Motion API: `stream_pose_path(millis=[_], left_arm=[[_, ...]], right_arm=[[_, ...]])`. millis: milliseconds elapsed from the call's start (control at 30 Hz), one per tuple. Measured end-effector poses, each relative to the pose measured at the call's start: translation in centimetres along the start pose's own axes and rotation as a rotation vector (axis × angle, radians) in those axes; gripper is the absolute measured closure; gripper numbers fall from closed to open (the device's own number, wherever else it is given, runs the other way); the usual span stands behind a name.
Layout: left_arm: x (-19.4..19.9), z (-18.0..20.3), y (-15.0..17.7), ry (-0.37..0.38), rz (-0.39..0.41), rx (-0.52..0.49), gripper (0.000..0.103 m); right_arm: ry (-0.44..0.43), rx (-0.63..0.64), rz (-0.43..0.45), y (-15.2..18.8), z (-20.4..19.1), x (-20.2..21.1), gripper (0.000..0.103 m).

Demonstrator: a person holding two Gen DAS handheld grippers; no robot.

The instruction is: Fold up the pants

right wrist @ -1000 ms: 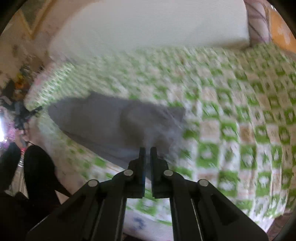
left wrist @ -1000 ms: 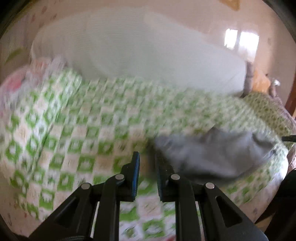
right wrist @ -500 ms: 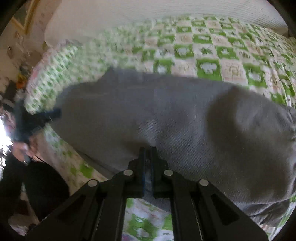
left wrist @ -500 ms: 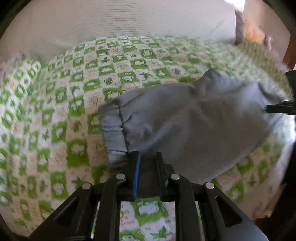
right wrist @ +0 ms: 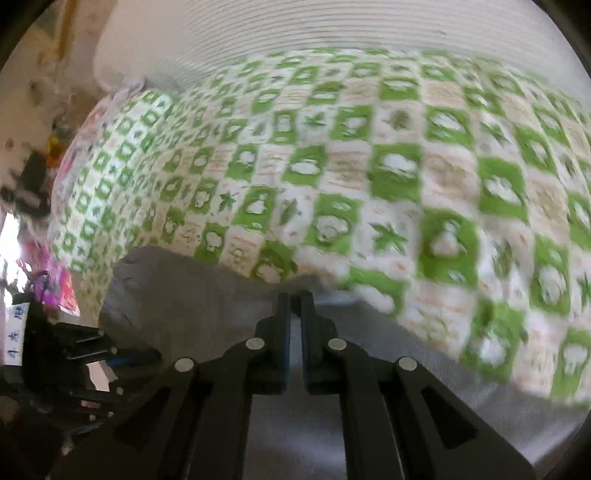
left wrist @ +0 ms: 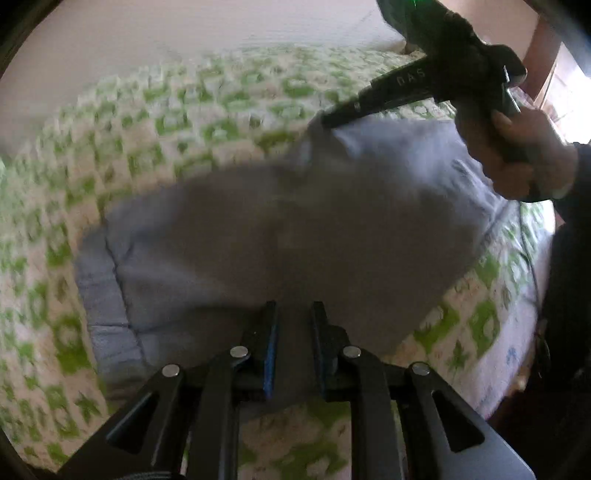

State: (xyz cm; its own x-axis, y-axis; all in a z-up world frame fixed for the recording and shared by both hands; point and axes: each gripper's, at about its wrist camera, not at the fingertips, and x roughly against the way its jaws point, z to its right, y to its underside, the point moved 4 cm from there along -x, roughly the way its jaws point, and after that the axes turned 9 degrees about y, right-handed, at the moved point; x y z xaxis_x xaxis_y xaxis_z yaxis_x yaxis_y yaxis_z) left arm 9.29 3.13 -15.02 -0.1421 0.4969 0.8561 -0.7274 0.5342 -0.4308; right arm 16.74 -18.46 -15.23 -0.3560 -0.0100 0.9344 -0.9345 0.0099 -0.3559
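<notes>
Grey pants lie folded over on a green and white checked bedspread; the ribbed waistband shows at the left. My left gripper is shut on the near edge of the grey cloth. At the upper right of the left wrist view, a hand holds my right gripper, which pinches the far edge of the pants. In the right wrist view my right gripper is shut on the grey pants, which spread below and to the left of it. The left gripper shows at the lower left there.
A white ribbed cushion or mattress edge runs along the back of the bed. Beyond the bedspread at the left lie pink and coloured items. A dark-clothed person stands at the bed's right edge.
Both grippers came down towards the bed with the pants. The right gripper swept its grey edge across over the rest of the pants; it now shows large at the upper right of the left wrist view.
</notes>
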Motion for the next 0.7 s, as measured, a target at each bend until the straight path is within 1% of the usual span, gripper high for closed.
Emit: stream_pose_path(millis=[33,67,133,167,233,267,300,333,400,433,467,500,533,567,600,633,700], left_arm=[[0.2,-0.4,0.1,0.014,0.009,0.011,0.086],[0.3,-0.5,0.3,0.007,0.008,0.003,0.086],[0.1,-0.2,0.6,-0.004,-0.007,-0.014,0.086],[0.3,0.1,0.6,-0.017,-0.005,-0.02,0.086],[1.2,1.2,0.2,-0.044,0.024,-0.047,0.087],[2.0,2.1,-0.3,-0.035,0.052,-0.066,0.087],[2.5,2.9,-1.2,-0.02,0.076,-0.078,0.087],[3.0,3.7,-1.9,-0.01,0.095,-0.091,0.087],[3.0,4.5,-2.8,-0.013,0.101,-0.114,0.086],[2.5,4.7,-3.0,-0.022,0.087,-0.123,0.086],[1.9,4.6,-2.9,-0.039,0.065,-0.125,0.086],[1.6,4.5,-2.5,-0.047,0.047,-0.12,0.086],[0.8,4.1,-2.2,-0.053,0.023,-0.113,0.086],[0.5,3.2,-1.5,-0.056,-0.002,-0.105,0.086],[-0.2,2.1,-1.2,-0.067,-0.028,-0.097,0.085],[-0.4,1.4,-0.4,-0.063,-0.042,-0.081,0.085],[0.2,0.5,0.3,-0.028,-0.026,-0.03,0.085]], right_arm=[[0.028,-0.012,0.016,-0.7,0.2,-0.2,0.101],[0.04,-0.037,0.026,-1.3,0.6,-0.4,0.103],[0.048,-0.107,0.059,-1.9,2.0,0.0,0.103],[0.031,-0.124,0.073,-1.8,2.1,0.7,0.102],[-0.056,-0.1,0.118,-0.7,1.4,3.0,0.101],[-0.058,-0.067,0.159,0.7,0.7,4.7,0.101],[-0.031,-0.052,0.177,1.9,0.5,5.7,0.101],[0.013,-0.059,0.186,3.6,0.8,6.5,0.101],[0.103,-0.133,0.159,6.7,3.0,7.1,0.1],[0.156,-0.174,0.144,8.2,4.5,7.3,0.1],[0.236,-0.245,0.128,10.5,6.9,7.8,0.1],[0.275,-0.308,0.115,12.3,8.7,8.3,0.1],[0.245,-0.408,0.117,14.7,10.8,9.2,0.101],[0.18,-0.476,0.139,16.3,12.2,10.2,0.101],[0.139,-0.532,0.152,18.4,13.2,11.4,0.102],[0.139,-0.551,0.15,20.0,13.6,12.4,0.103],[0.141,-0.556,0.158,21.4,13.6,14.3,0.103]])
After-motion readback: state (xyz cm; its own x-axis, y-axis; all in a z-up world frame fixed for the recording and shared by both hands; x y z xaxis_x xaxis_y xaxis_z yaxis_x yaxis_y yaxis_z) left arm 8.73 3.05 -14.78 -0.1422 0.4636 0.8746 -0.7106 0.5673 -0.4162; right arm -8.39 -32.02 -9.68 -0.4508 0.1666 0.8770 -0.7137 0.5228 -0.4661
